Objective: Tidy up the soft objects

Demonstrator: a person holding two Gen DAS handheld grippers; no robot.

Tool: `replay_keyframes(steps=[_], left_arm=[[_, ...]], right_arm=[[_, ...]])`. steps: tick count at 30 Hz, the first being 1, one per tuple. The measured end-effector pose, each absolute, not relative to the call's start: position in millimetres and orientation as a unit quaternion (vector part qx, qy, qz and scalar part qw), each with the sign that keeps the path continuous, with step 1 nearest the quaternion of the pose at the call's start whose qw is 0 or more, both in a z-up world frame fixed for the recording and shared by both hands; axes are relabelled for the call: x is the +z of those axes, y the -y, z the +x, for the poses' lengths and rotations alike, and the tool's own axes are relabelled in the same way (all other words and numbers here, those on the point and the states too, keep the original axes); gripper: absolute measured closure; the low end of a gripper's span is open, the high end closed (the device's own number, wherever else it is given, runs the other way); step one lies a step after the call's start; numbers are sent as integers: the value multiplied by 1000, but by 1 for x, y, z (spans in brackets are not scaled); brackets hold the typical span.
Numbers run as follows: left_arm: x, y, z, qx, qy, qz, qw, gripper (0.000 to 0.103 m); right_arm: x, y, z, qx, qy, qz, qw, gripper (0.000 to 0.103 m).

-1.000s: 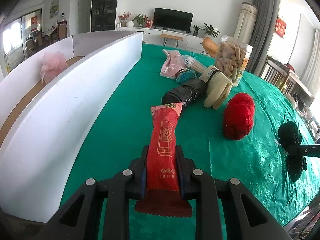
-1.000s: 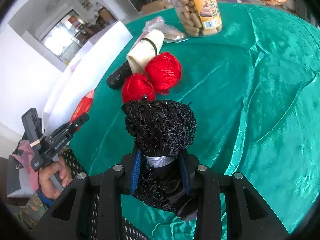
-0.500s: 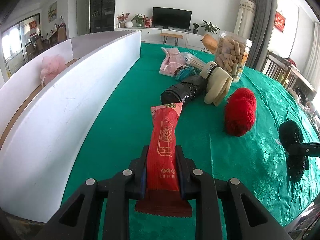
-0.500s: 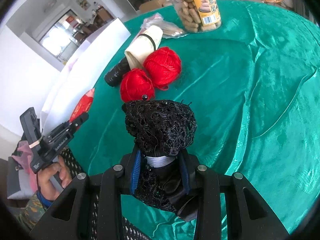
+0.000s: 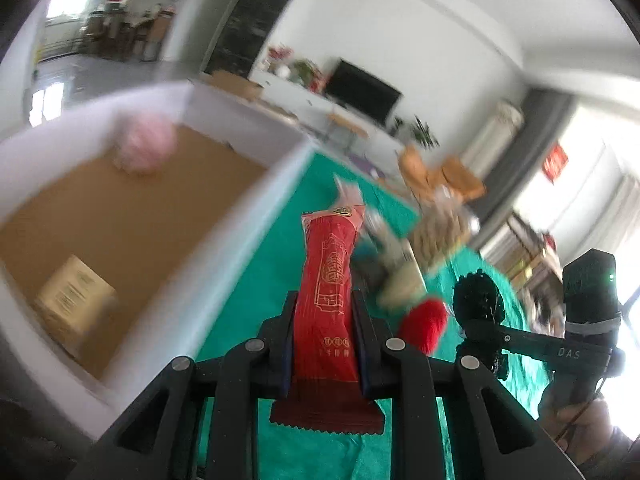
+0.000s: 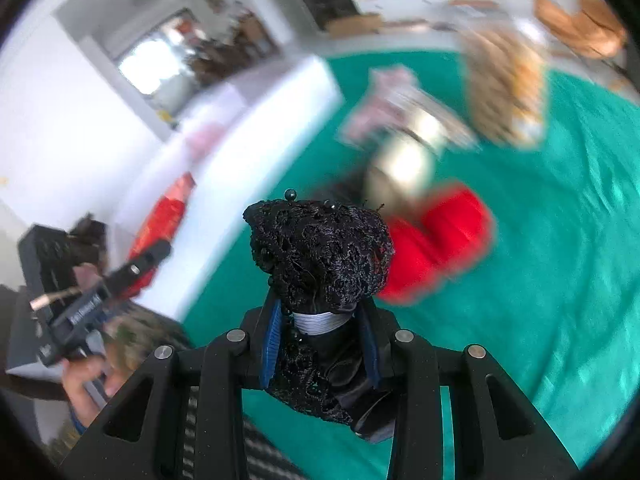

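In the left wrist view, the left gripper [image 5: 325,332] is clamped on a red packet [image 5: 327,280], held above the green tablecloth [image 5: 256,280] right of the white box [image 5: 224,240]. In the right wrist view, the right gripper [image 6: 320,340] grips a black lace pouch [image 6: 318,252], near the red yarn [image 6: 436,240].

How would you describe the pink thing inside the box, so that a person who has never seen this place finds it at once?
Start from the big white-walled box beside the green tablecloth; its floor is brown cardboard. Near its far corner lies a fluffy pink ball, blurred here. It is the only pink, soft thing there; the one other item inside is a small tan carton at the near end.
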State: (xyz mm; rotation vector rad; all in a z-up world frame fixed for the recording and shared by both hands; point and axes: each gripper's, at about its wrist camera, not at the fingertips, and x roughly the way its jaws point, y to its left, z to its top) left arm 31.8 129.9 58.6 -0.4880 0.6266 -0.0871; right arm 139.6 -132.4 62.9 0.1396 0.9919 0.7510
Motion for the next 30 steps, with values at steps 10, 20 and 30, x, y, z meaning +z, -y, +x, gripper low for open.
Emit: replay_keyframes(steps=[10,20,30], left_arm=[[82,-257,38,145,-333,-185,913,47],[77,-215,0,135,-313,-158,927,12],[23,-20,38,-73,-404,-67,909,7]], right_arm=[[124,-70,155,475,-424,64,768,29],[91,5,146,367,-394,4,842,29],[-21,221,91,122,-435,-70,889,29]])
